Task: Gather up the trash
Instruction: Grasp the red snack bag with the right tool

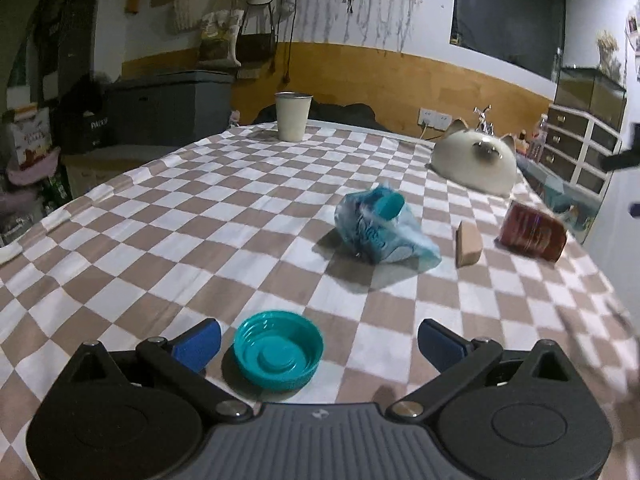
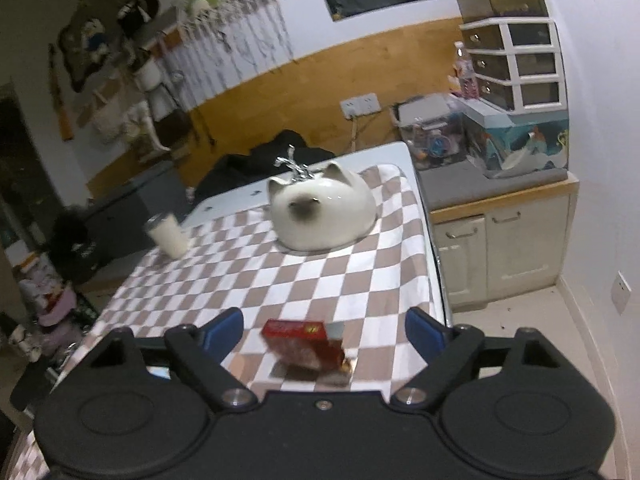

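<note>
A teal plastic lid [image 1: 279, 350] lies upside down on the checkered tablecloth [image 1: 200, 220], between the open fingers of my left gripper [image 1: 318, 340], nearer the left finger. Farther off lie a crumpled blue plastic bottle [image 1: 380, 226], a small tan cardboard piece [image 1: 469, 243] and a red packet [image 1: 534, 232] at the right edge. In the right wrist view the red packet [image 2: 306, 344] lies between the open fingers of my right gripper [image 2: 324, 328], untouched by them.
A white cat-shaped ceramic dish [image 1: 476, 158] [image 2: 322, 212] sits at the far right of the table. A cream cup [image 1: 293, 116] [image 2: 170, 234] stands at the far edge. The table's right edge [image 2: 434, 272] drops to the floor beside a cabinet [image 2: 504, 240].
</note>
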